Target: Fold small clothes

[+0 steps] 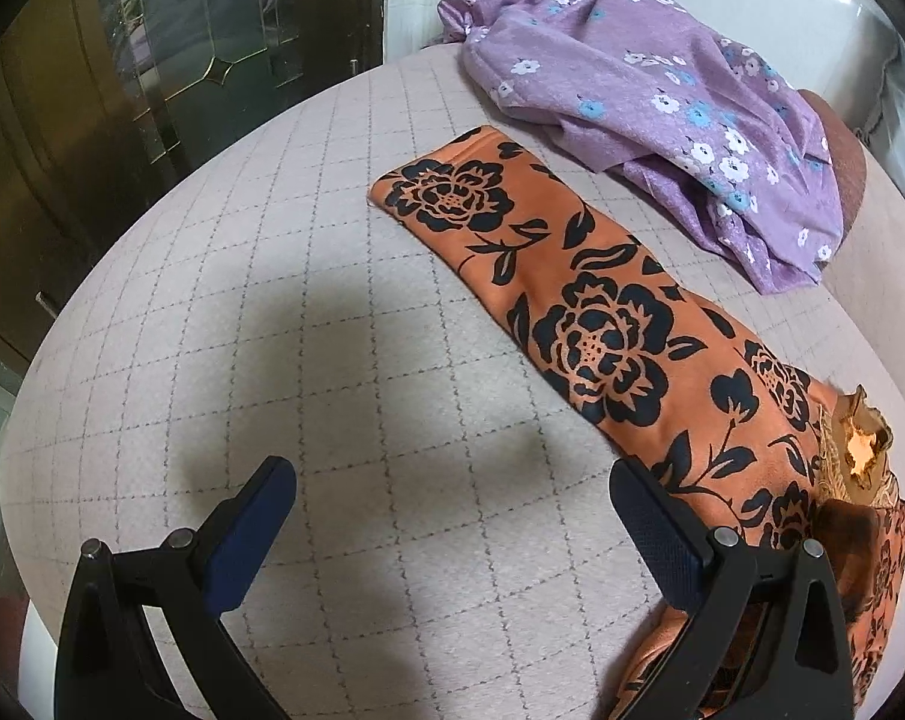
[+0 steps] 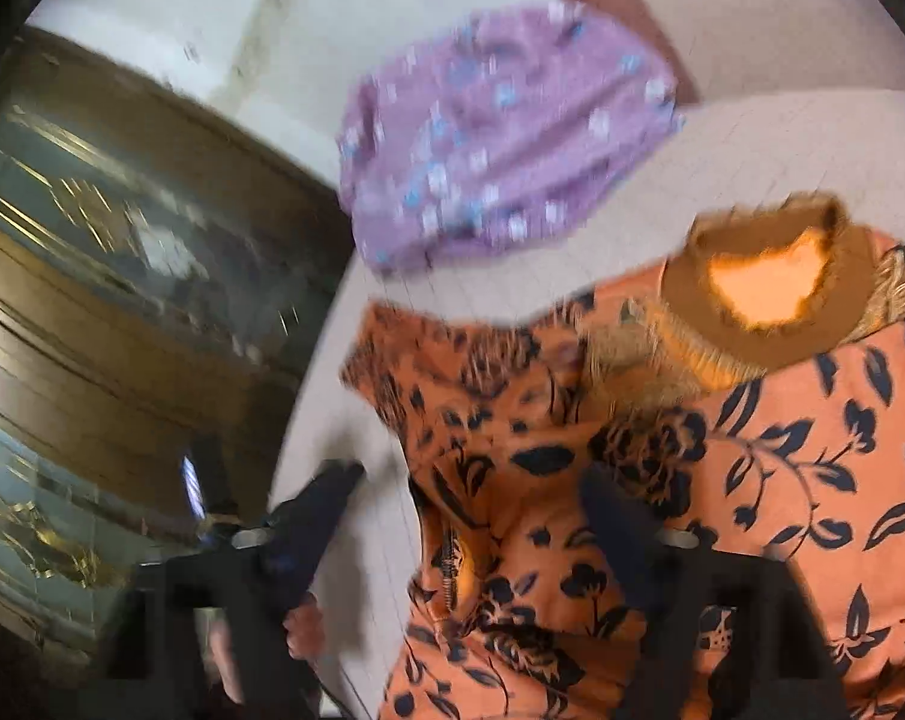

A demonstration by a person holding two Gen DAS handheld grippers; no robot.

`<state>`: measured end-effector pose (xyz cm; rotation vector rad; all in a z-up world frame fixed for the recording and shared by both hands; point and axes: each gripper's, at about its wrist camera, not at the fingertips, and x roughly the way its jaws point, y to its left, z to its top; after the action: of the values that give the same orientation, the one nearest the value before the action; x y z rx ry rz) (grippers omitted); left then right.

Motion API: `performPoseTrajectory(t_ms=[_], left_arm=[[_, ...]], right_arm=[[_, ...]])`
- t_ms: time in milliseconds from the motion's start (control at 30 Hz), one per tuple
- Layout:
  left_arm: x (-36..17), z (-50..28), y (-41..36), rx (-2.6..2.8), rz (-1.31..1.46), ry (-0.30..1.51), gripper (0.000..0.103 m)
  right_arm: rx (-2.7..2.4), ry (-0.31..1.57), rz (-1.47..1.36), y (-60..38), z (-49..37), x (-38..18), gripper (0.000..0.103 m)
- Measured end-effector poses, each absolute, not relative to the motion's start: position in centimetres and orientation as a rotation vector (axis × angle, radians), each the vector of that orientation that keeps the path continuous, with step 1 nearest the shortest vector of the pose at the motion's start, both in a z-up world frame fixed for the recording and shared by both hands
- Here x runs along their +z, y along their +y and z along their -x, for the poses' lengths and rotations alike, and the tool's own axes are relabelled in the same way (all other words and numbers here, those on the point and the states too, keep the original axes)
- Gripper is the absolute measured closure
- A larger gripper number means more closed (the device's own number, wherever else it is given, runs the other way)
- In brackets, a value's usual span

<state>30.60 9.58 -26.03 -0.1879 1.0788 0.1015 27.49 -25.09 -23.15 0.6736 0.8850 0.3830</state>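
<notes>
While both grippers [image 1: 452, 516] [image 2: 476, 498] gape, only the right view shows the orange top's [image 2: 782, 450] brown collar [image 2: 722, 348].

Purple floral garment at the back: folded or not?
Not folded: the purple floral garment lies bunched and creased on the grey quilted surface.

An orange top [image 1: 608, 324] printed with large black flowers lies on the quilted bed, one long sleeve stretched out flat and straight toward the far edge. Its brown knitted collar [image 2: 770, 300] sits open, showing orange inside. The body is bunched and creased near the shoulder. Beyond it, apart, a lilac garment [image 1: 650, 102] with small white and blue blossoms lies crumpled in a heap.
</notes>
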Motion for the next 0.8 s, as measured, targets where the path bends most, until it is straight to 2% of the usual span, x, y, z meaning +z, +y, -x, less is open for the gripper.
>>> performPoseTrajectory(t_ms=[67,133,167,200,233,300,333,367,433,500,567,600,667,800], left_arm=[[-26.1,-30.7,9.9,0.1,0.205,1.084,0.0],[-26.4,-31.1,10.7,0.092,0.248,1.096,0.0],[-26.5,-31.3,11.1,0.092,0.27,1.098,0.0],[-26.6,-31.5,11.5,0.095,0.29,1.095,0.0],[-26.6,-31.5,11.7,0.097,0.303,1.091,0.0],[-26.8,-31.9,12.5,0.089,0.354,1.083,0.01],[-27.0,-32.1,12.8,0.079,0.378,1.088,0.023],[-27.3,-32.4,13.1,0.068,0.405,1.098,0.035],[-27.8,-32.9,13.7,0.056,0.461,1.114,0.041],[-27.6,-33.3,13.9,0.049,0.492,1.088,0.041],[-27.4,-34.1,13.9,0.03,0.517,1.069,0.037],[-27.5,-34.5,13.9,0.026,0.533,1.066,0.034],[-28.0,-35.7,14.1,0.03,0.585,1.067,0.02],[-28.4,-38.1,14.1,0.049,0.689,1.019,0.012]], right_arm=[[0.401,0.879,-0.648,-25.0,-27.0,-23.0,0.022],[0.418,0.907,-0.642,-24.3,-26.8,-24.0,0.04],[0.426,0.937,-0.628,-23.6,-26.9,-24.9,0.055],[0.425,0.961,-0.618,-23.2,-27.1,-25.7,0.063],[0.422,0.985,-0.612,-22.6,-27.2,-26.8,0.065],[0.378,1.063,-0.574,-20.9,-28.0,-29.4,0.065],[0.337,1.108,-0.531,-20.2,-28.5,-30.6,0.065],[0.282,1.146,-0.483,-19.6,-28.8,-32.0,0.074],[0.289,1.091,-0.467,-19.8,-28.4,-31.6,0.077],[0.275,1.089,-0.45,-20.6,-27.9,-31.2,0.077],[0.25,1.08,-0.425,-21.9,-27.0,-30.9,0.077],[0.243,1.077,-0.399,-22.8,-26.3,-30.9,0.077],[0.245,1.082,-0.363,-23.9,-25.1,-31.2,0.077],[0.289,1.064,-0.419,-26.2,-22.6,-31.6,0.077]])
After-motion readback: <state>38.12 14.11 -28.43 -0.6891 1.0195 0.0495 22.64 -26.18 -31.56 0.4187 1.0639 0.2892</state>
